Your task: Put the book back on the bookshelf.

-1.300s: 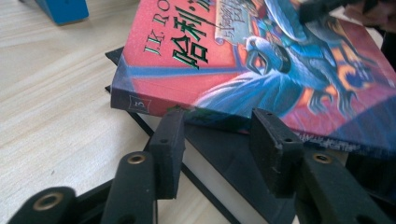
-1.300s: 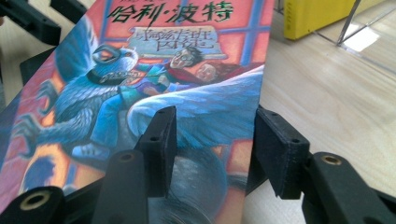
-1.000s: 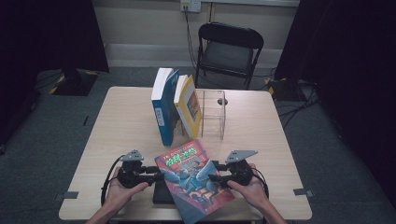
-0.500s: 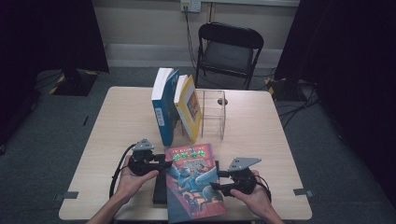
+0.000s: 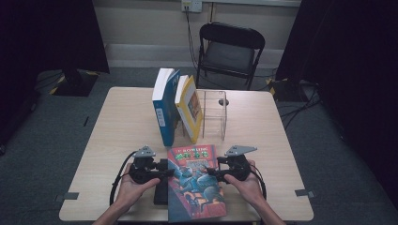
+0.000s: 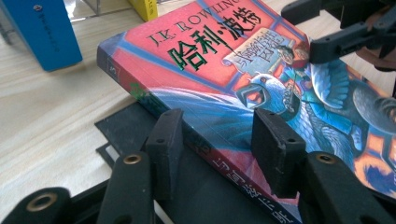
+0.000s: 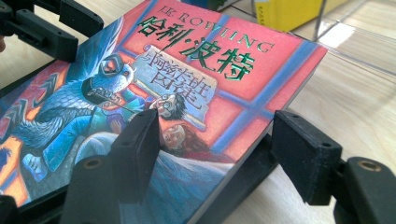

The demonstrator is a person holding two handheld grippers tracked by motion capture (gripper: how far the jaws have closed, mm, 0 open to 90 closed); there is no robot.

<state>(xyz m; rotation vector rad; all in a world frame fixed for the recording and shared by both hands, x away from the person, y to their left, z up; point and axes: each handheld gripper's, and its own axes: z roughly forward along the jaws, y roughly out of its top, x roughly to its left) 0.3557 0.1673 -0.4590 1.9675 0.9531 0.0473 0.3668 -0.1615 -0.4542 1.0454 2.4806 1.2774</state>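
i've squared the red paperback (image 5: pixel 195 180) up from its earlier skew, so it now lies at the near edge of the surface (image 5: pixel 117 136), my left claw (image 5: pixel 165 174) and right claw (image 5: pixel 211 174) each part-open astride a side edge, seemingly ready to lift toward the clear rack (image 5: pixel 213 115).

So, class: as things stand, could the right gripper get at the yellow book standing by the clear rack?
Probably not yet: the right gripper straddles the red book's edge. Otherwise the table towards the yellow book looks clear.
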